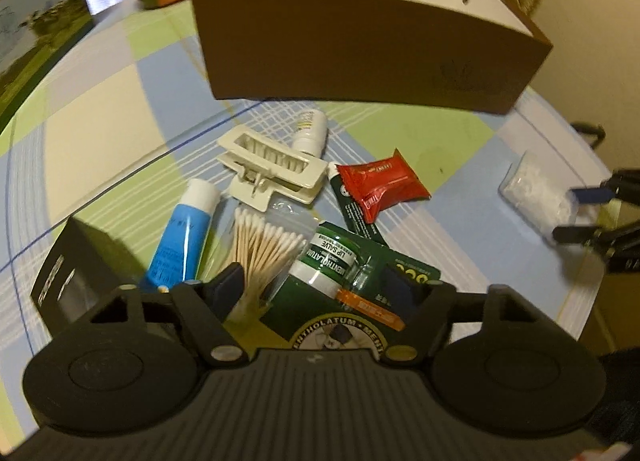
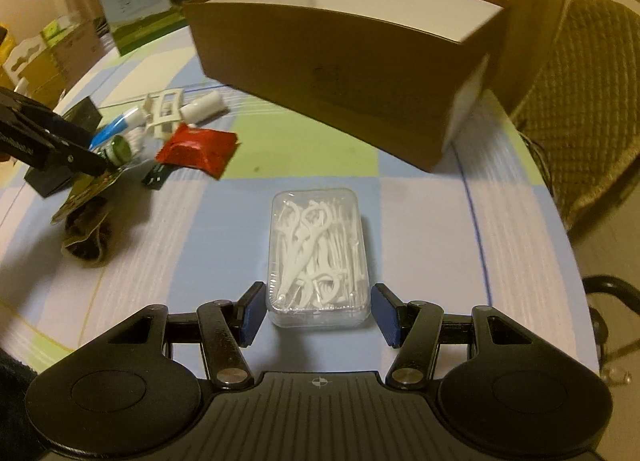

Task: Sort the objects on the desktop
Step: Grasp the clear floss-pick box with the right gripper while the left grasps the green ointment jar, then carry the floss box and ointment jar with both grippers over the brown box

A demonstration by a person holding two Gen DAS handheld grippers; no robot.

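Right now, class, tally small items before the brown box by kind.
Tubes: 2, blue tube, green tube
Swab bag: 1
Floss case: 1
Hair clip: 1
Red packet: 1
Lip salve: 1
White bottle: 1
Black box: 1
Total: 9

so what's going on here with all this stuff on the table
A person is sorting toiletries with two handheld grippers. The right gripper is open, its fingers either side of a clear box of floss picks. The left gripper is open around a green lip salve pack in the pile. The brown box waits behind.
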